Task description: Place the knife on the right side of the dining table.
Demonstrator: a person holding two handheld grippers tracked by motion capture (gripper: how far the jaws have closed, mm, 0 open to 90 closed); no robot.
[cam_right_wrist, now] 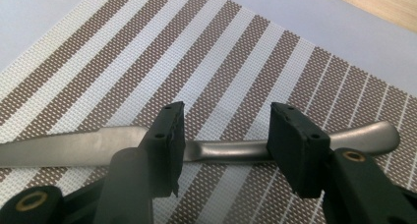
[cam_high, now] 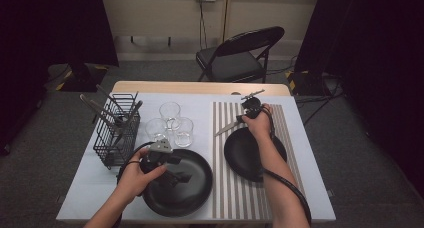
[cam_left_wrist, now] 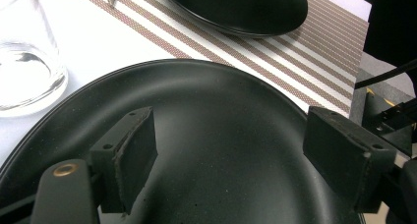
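A silver table knife [cam_right_wrist: 74, 148] lies flat on the striped placemat [cam_right_wrist: 147, 52]. My right gripper [cam_right_wrist: 226, 135] hovers over its handle with the jaws apart; the handle runs across behind both pads, and neither pad presses on it. In the high view the knife [cam_high: 227, 126] points left from the right gripper [cam_high: 243, 117], just beyond a small black plate [cam_high: 245, 153]. My left gripper [cam_left_wrist: 228, 155] stands open above a large black plate [cam_left_wrist: 211, 101] with nothing between its pads. From above, the left gripper [cam_high: 182, 178] is over that plate [cam_high: 195, 193] at the front.
Three clear glasses [cam_high: 170, 120] stand left of the placemat [cam_high: 220, 188]. A black wire basket [cam_high: 117, 133] holding cutlery sits at the far left. One glass [cam_left_wrist: 24, 62] is close to the large plate's rim. A folding chair [cam_high: 240, 53] stands behind the table.
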